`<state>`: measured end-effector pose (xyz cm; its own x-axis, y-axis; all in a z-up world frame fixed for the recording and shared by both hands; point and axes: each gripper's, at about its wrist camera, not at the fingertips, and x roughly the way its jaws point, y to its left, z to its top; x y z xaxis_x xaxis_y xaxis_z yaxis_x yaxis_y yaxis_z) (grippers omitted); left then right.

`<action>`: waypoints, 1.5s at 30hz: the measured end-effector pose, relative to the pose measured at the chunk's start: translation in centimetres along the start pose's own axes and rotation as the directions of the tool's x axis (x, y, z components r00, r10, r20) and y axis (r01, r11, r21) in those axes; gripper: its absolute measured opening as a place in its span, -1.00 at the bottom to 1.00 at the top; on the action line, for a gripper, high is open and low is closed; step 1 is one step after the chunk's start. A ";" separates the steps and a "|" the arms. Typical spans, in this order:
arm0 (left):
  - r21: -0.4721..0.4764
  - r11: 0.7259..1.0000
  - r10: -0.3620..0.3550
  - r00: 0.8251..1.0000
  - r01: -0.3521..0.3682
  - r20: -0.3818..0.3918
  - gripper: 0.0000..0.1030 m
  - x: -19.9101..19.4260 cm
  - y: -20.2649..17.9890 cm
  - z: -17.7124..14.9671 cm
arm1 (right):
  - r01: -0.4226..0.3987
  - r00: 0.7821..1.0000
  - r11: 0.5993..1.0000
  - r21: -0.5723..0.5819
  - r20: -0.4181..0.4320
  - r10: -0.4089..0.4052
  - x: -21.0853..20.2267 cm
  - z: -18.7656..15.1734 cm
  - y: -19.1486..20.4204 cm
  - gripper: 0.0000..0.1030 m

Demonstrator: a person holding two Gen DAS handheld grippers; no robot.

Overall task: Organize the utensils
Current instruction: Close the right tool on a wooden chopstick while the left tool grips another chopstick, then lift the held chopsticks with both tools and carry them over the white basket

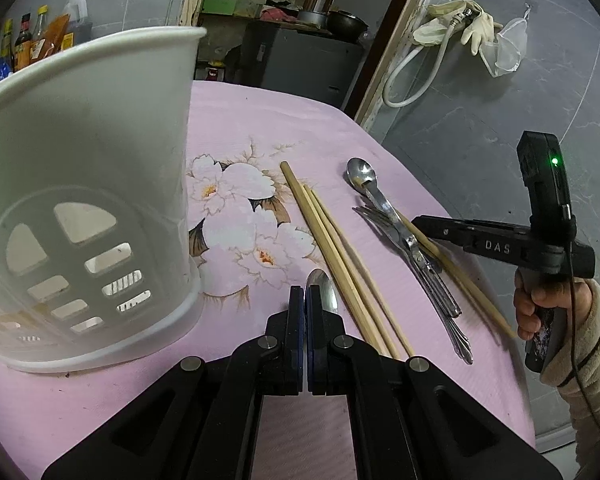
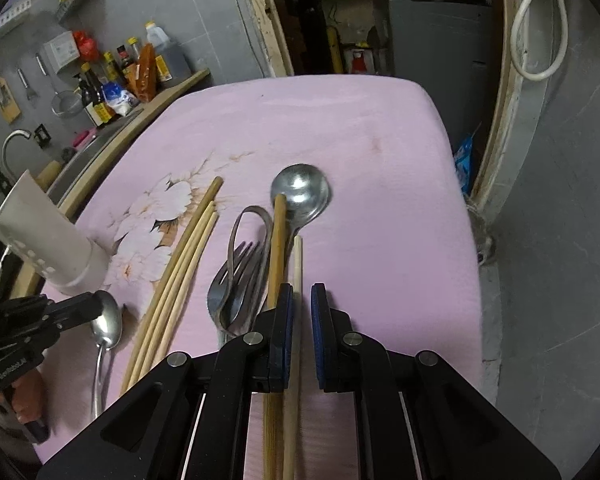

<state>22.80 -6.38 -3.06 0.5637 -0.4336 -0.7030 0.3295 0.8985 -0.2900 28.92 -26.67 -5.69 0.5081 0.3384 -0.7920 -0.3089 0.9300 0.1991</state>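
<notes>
A white perforated holder leans tilted on the pink cloth, its mouth toward the left camera. My left gripper is shut with nothing in it, and a small spoon lies just past its tips. My right gripper has its jaws nearly together around a pale chopstick, which lies against the left pad. A brown chopstick runs beside it onto a large spoon. Forks are piled there.
Three loose chopsticks lie side by side between the two spoons. Bottles stand on a counter to the far left. The cloth's right edge drops to a grey floor. A person's hand holds the right gripper's handle.
</notes>
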 end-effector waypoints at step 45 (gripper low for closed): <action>-0.014 0.992 0.118 0.870 -0.127 0.478 -1.00 -11.9 -0.1 0.5 | -0.147 0.665 0.980 -0.131 0.721 0.196 -12.9 -2.1 9.4 -0.95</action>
<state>16.41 -1.35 5.66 0.8917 -0.3037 -0.3356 0.2445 0.9472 -0.2076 17.75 -22.65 5.19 0.8567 0.5107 -0.0717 -0.4830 0.8433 0.2356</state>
